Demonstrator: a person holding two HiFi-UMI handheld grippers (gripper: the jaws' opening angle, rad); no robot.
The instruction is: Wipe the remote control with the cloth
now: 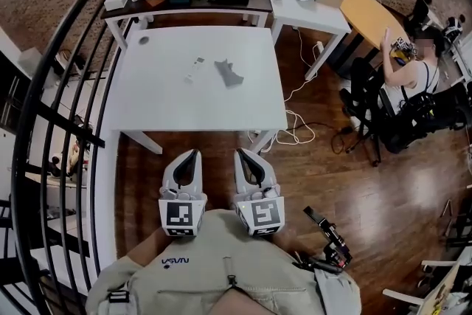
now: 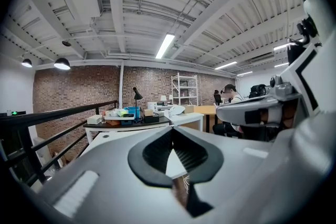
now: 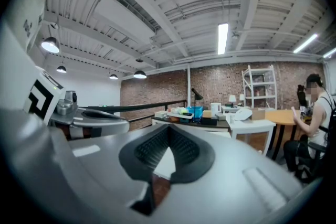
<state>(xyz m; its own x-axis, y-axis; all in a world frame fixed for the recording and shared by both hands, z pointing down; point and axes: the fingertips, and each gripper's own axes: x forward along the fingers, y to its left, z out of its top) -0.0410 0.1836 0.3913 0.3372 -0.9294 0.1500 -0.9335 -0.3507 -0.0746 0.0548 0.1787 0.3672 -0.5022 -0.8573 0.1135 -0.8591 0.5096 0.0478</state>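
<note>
A white remote control lies on the white table, left of a crumpled grey cloth. Both grippers hang side by side in front of the table's near edge, short of it. My left gripper is shut with nothing in it. My right gripper is shut and empty too. In the left gripper view the tips meet, with the right gripper's body alongside. In the right gripper view the tips meet as well. Remote and cloth do not show in either gripper view.
A dark desk with a blue bin and boxes stands behind the table, a second white table to its right. A black railing runs along the left. A seated person and cables on the wood floor are at right.
</note>
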